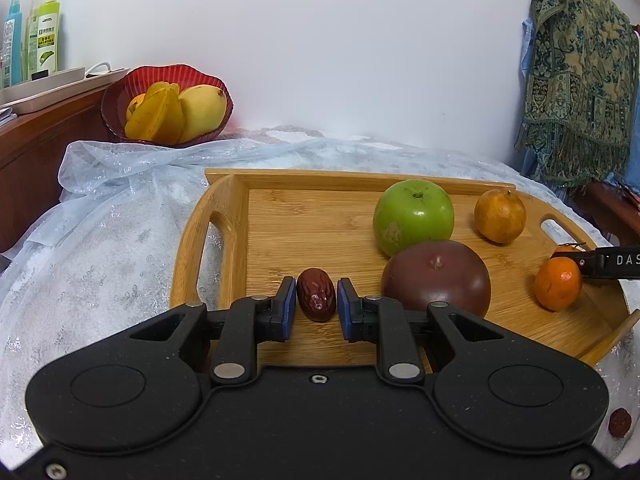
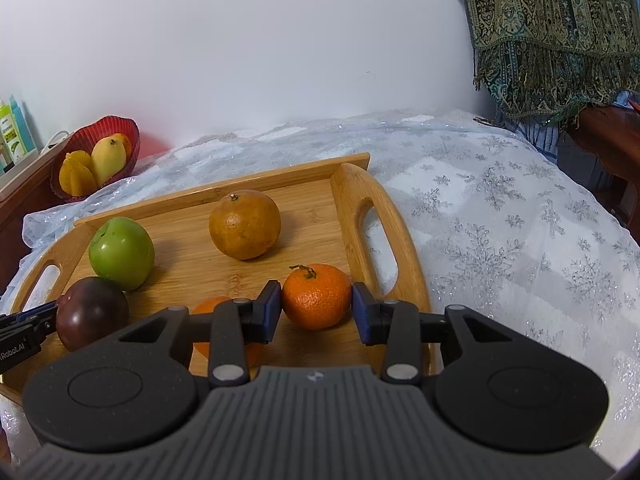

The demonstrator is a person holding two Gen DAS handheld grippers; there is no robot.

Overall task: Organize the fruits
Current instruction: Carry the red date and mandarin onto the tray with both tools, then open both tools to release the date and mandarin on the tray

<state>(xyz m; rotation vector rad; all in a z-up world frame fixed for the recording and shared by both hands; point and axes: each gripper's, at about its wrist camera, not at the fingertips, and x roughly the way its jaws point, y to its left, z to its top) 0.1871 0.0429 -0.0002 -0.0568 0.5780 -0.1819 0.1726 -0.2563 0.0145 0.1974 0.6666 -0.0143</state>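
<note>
A wooden tray (image 1: 280, 216) (image 2: 188, 268) lies on the cloth-covered surface. On it are a green apple (image 1: 414, 216) (image 2: 121, 253), a dark purple fruit (image 1: 436, 278) (image 2: 91, 312), a dull orange (image 1: 500, 216) (image 2: 245, 225) and bright tangerines (image 1: 558, 284). My left gripper (image 1: 316, 304) is open, its pads on either side of a red date (image 1: 316, 294) on the tray with small gaps. My right gripper (image 2: 316, 306) has its pads against a tangerine (image 2: 316, 296) at the tray's right end. A second tangerine (image 2: 212, 308) lies partly hidden behind the left finger.
A red bowl (image 1: 120, 96) (image 2: 132, 136) with a mango and starfruit stands at the back left by a wooden cabinet with bottles (image 1: 44, 36). Another date (image 1: 619, 422) lies on the white snowflake cloth (image 2: 500, 220). A patterned shawl (image 1: 580, 72) hangs at the right.
</note>
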